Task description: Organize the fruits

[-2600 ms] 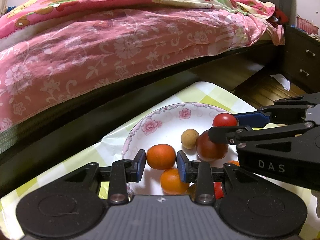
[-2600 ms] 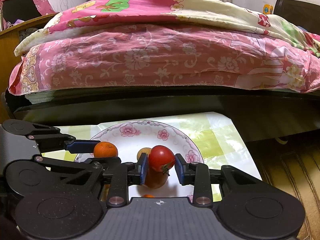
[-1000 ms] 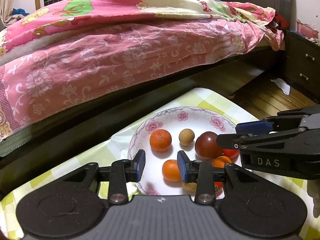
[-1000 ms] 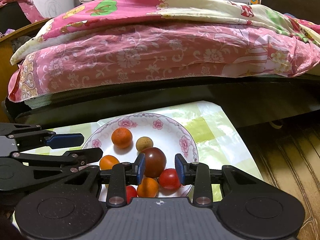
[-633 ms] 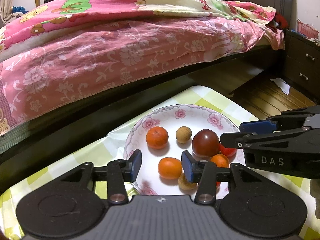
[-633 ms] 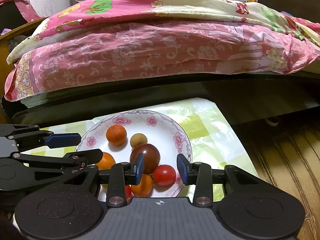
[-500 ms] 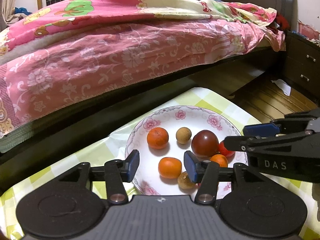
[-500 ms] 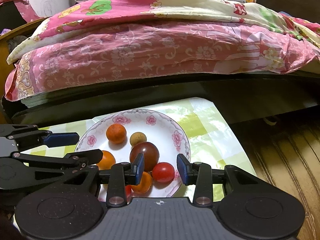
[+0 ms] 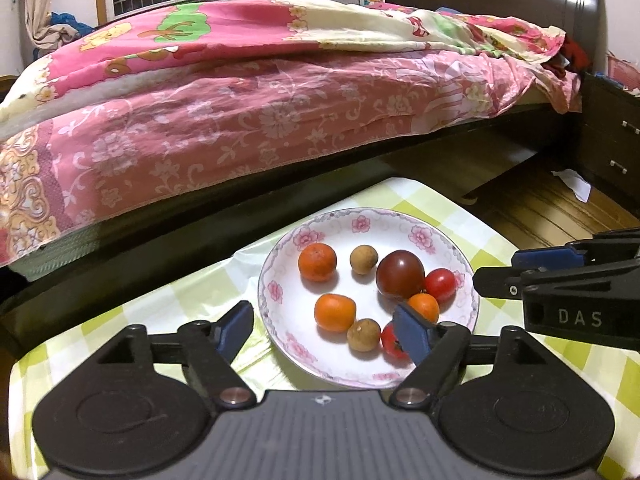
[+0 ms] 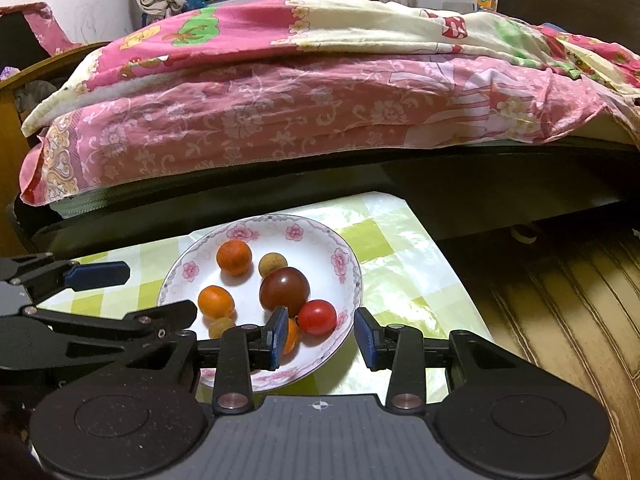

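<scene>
The left gripper (image 9: 326, 326) is opening, empty — earlier nearly together; the right gripper (image 10: 320, 338), apart, has released its red tomato (image 10: 317, 317) onto the white floral plate (image 10: 340, 258).

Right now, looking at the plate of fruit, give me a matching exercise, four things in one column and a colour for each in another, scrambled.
Things:
1. plate
2. biggest tomato
3. small tomato beside it
4. round fruit at the back

Colours:
A. bright red
B. tan
C. white with pink flowers
D. dark brownish red

Pairs: 1-C, 2-D, 3-A, 4-B
</scene>
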Demonstrator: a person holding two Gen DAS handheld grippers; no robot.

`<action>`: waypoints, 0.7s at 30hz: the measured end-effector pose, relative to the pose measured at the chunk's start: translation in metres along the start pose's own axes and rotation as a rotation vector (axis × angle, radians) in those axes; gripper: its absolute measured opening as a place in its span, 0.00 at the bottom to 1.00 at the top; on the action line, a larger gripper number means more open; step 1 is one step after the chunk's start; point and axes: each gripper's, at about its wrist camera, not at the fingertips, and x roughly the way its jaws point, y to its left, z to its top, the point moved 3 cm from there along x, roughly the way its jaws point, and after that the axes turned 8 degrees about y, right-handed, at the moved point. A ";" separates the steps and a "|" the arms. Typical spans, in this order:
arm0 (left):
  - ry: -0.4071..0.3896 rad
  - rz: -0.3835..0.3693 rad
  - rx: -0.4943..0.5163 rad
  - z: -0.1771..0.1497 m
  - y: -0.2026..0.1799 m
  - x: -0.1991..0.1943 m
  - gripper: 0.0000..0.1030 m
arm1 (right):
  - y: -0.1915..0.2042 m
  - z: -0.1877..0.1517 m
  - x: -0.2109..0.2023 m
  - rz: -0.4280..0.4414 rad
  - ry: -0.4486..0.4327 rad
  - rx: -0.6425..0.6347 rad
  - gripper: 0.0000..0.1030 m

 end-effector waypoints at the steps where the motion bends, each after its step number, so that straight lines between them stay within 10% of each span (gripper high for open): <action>1: -0.002 0.004 -0.002 -0.001 0.000 -0.002 0.84 | 0.000 -0.001 -0.002 0.001 -0.001 0.003 0.34; 21: -0.021 0.074 -0.014 -0.007 -0.002 -0.009 1.00 | 0.006 -0.017 -0.009 -0.012 0.017 0.003 0.34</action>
